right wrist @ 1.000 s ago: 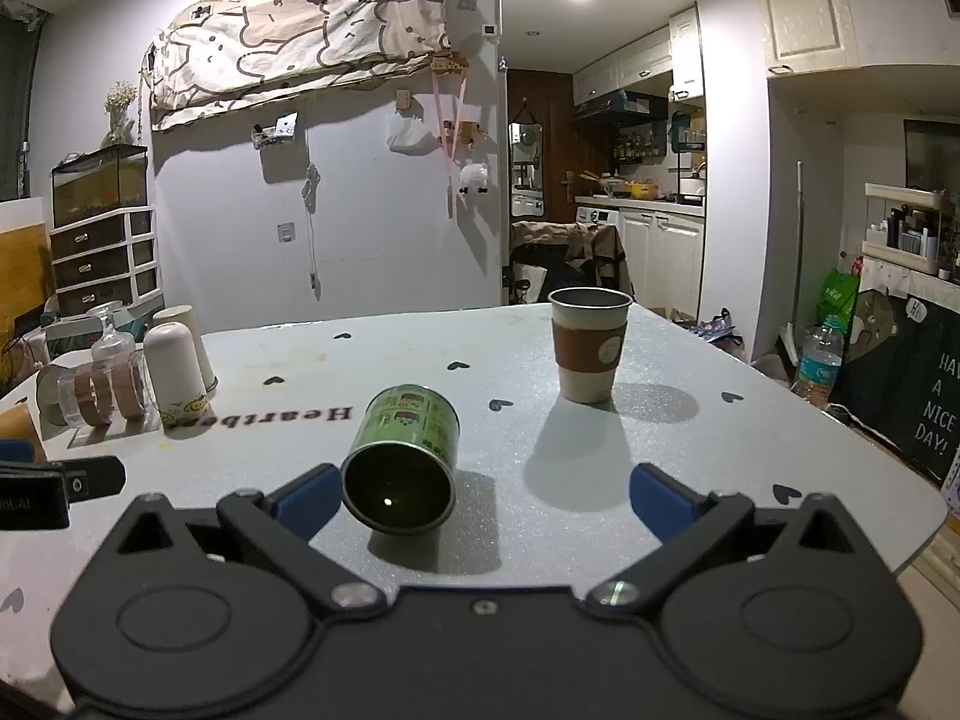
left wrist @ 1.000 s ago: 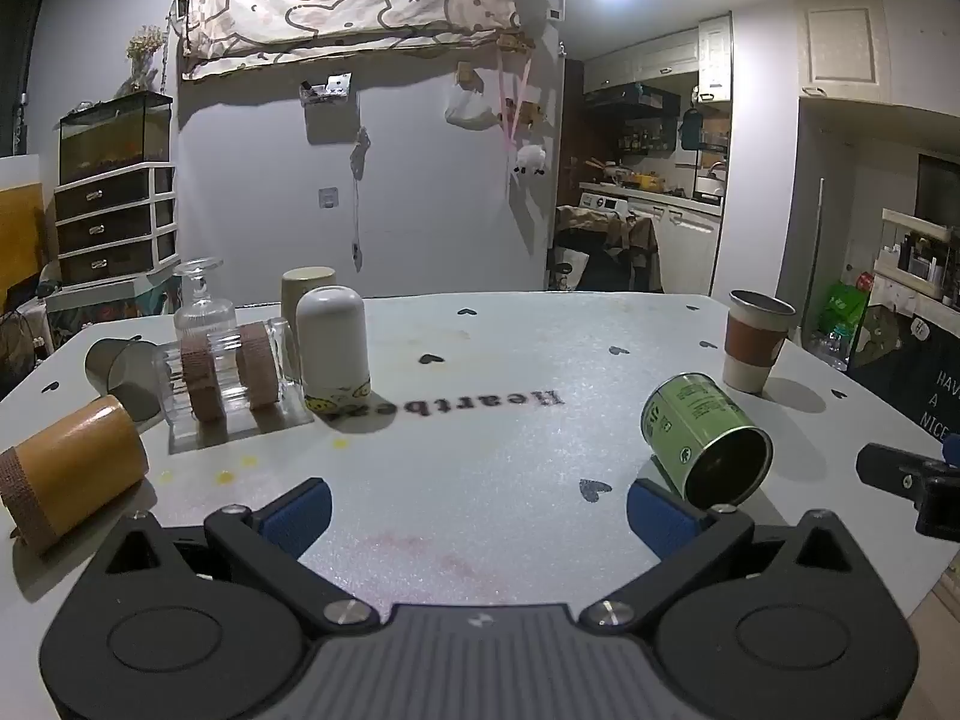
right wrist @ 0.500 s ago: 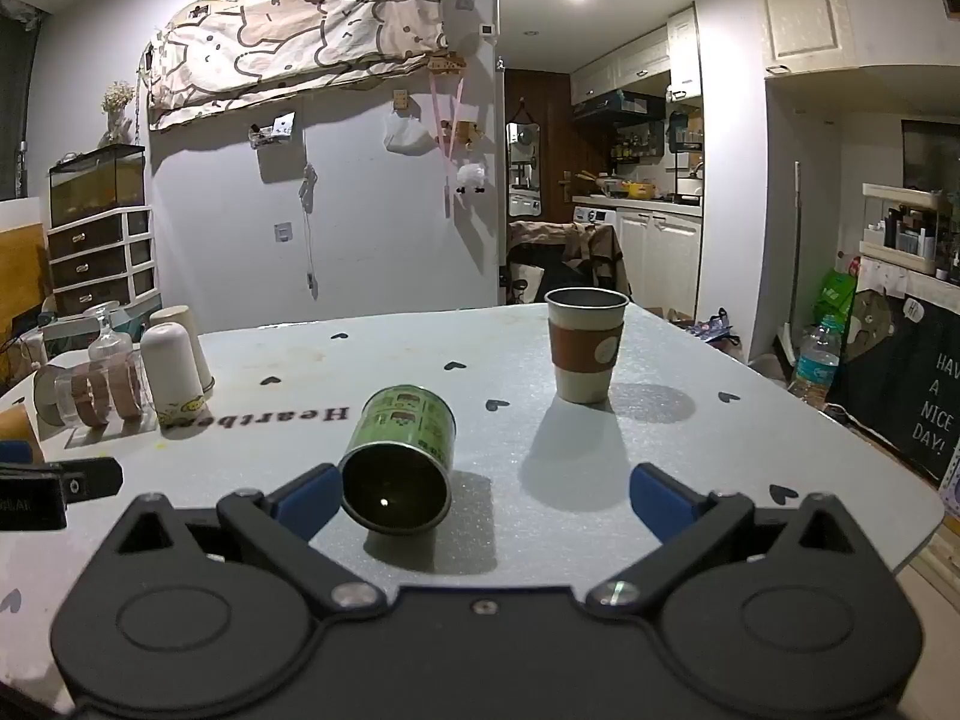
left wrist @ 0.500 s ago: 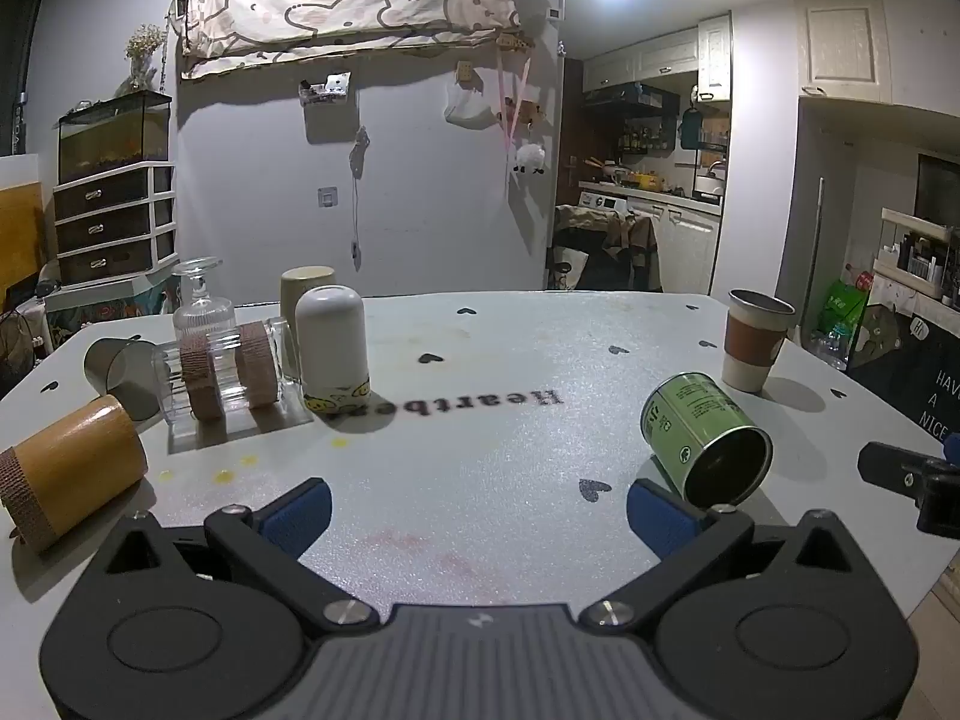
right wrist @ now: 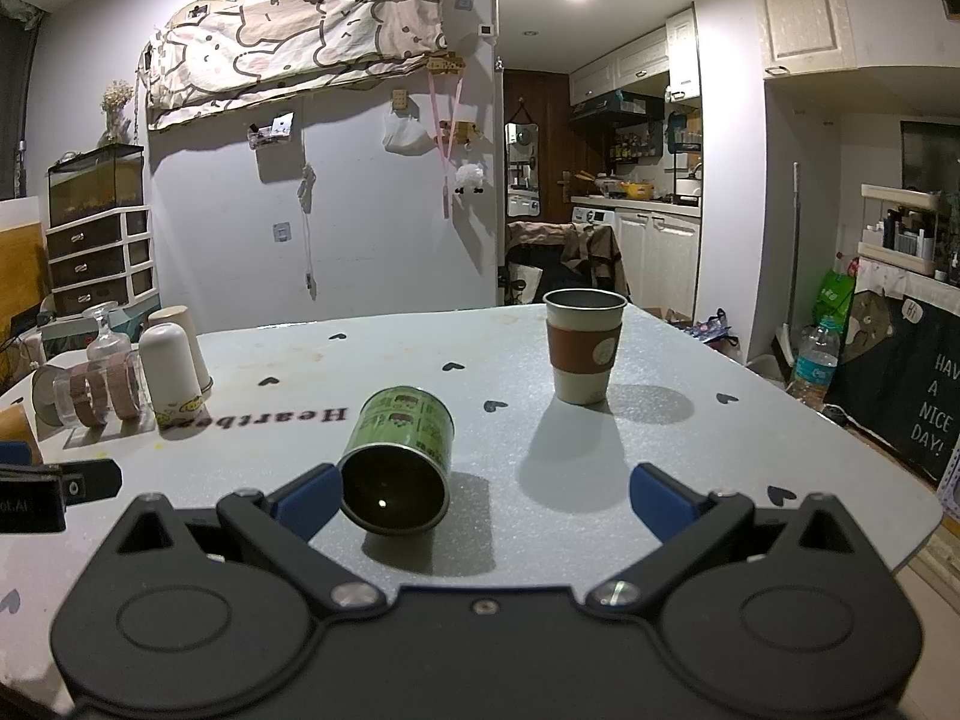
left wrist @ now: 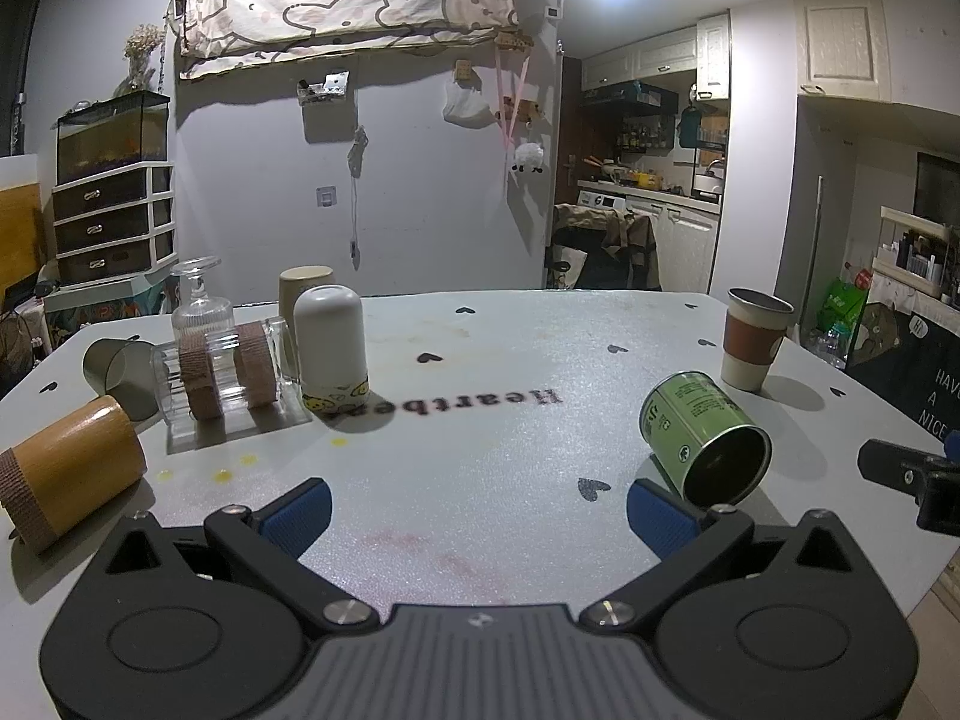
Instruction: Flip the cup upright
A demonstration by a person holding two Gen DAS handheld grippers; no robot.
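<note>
A green tin cup [right wrist: 402, 459] lies on its side on the white table, its dark open mouth facing me. In the right wrist view it sits just ahead of my right gripper [right wrist: 480, 501], close to the left blue fingertip [right wrist: 309, 498]. The right gripper is open and empty. In the left wrist view the same cup [left wrist: 705, 438] lies right of my left gripper [left wrist: 477, 516], which is open and empty over bare table. The right gripper's finger tip shows at the far right of the left wrist view [left wrist: 906, 477].
An upright paper cup with a brown sleeve [right wrist: 583, 345] stands behind the green cup. At the table's left are a white upside-down cup [left wrist: 330, 348], a clear glass on its side [left wrist: 222, 372], a wooden cup on its side [left wrist: 69, 468] and a grey cup [left wrist: 111, 360].
</note>
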